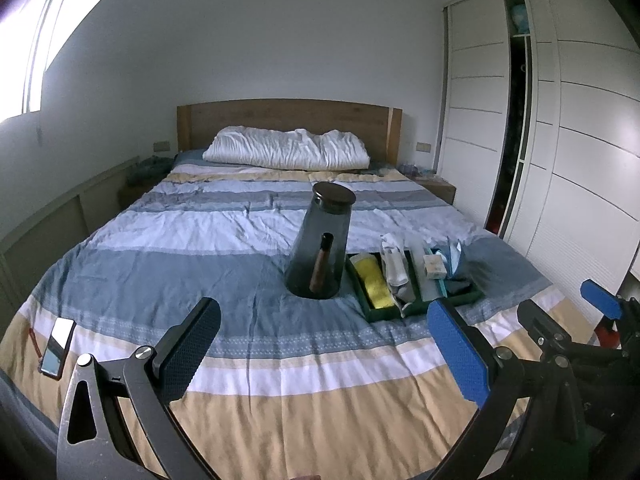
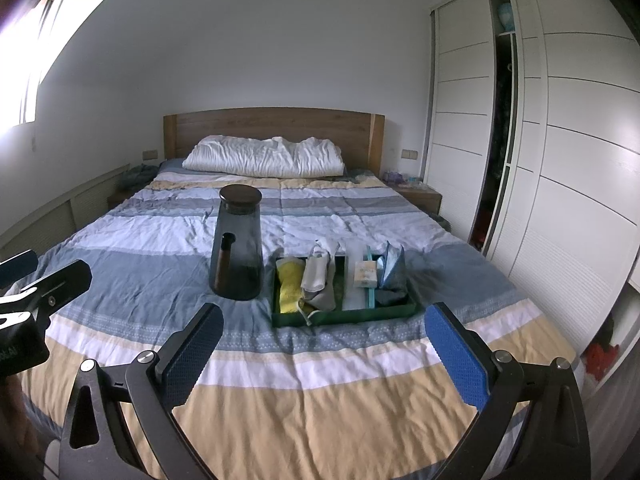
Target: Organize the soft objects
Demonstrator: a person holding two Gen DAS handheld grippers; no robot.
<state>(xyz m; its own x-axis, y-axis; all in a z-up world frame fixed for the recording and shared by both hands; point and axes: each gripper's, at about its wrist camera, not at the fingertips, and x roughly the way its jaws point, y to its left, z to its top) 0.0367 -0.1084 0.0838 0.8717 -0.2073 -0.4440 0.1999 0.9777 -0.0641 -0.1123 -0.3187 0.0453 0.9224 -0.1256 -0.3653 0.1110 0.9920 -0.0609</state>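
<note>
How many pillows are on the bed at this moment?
1. The white pillow lies across the head of the bed, against the wooden headboard. Its wrinkled, lumpy shape could hide a second one beneath or behind; the views cannot settle that.

Left tool (image 1: 324,354): two black metal arms, each with a triangular cut-out near the base and a round silver screw head at the pivot. The fingers (image 1: 191,350) are flat rectangular paddles faced with a finely dimpled blue rubber pad (one reads near-black, turned from the light).

Right tool (image 2: 324,354): same build, black arms, silver screws, textured blue pads (image 2: 456,356). Seen from the left wrist view, its housing is black with a red part behind. A white marking shows on the left tool's body; unreadable.
</note>
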